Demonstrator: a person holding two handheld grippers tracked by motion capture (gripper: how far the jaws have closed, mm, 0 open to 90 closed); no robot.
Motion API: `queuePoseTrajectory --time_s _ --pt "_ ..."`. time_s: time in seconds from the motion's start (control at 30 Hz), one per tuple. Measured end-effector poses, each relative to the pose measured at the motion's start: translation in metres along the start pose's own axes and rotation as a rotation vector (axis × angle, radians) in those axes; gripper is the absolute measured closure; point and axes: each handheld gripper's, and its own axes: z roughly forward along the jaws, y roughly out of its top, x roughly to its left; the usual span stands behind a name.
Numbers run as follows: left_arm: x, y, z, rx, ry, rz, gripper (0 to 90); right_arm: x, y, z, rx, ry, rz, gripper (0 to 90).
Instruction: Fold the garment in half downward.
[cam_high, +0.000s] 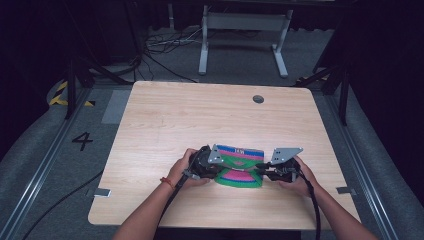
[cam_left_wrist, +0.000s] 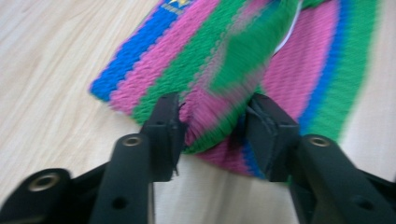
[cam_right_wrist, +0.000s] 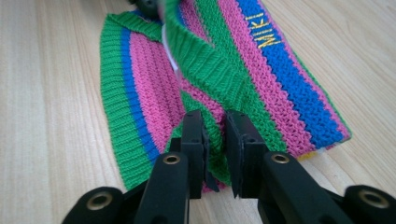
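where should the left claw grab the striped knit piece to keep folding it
Take the striped knit piece at its short end edge nearest the left claw, coming in low and level from that side. There the fabric is doubled and raised off the table, so the jaws can straddle it. The right claw already pinches the opposite end.

Left gripper (cam_left_wrist: 212, 128) jaws parted, right gripper (cam_right_wrist: 215, 144) jaws pinched

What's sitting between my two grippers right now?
The striped knit cloth spans the stretch between the left gripper and the right gripper in the high view; each gripper view shows an end between its jaws.
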Motion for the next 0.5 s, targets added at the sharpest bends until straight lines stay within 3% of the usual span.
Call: queuePoseTrajectory --time_s 0.07,0.13,0.23,0.3,0.37,0.5 --pt "-0.001 0.001 -0.002 -0.007 -0.001 0.000 48.4 0.001 0.001 -0.003 -0.014 0.002 0.000 75.4" --pt "-0.003 0.004 -0.005 -0.019 -0.006 -0.006 48.7 0.002 0.004 -0.006 -0.032 0.003 0.012 72.4" --pt "-0.009 0.006 -0.004 0.001 -0.003 0.030 51.2 0.003 0.009 -0.008 -0.051 -0.004 0.016 62.8" --pt "-0.013 0.005 -0.005 -0.004 -0.007 0.042 61.9 0.005 0.010 -0.007 -0.043 0.001 0.008 62.1" --pt "-0.015 0.004 -0.005 0.004 -0.001 0.070 66.1 0.006 0.010 -0.005 -0.031 -0.001 0.003 62.7" --pt "-0.018 0.004 -0.012 0.008 -0.004 0.092 73.4 0.009 0.010 -0.005 -0.038 0.047 -0.005 69.8"
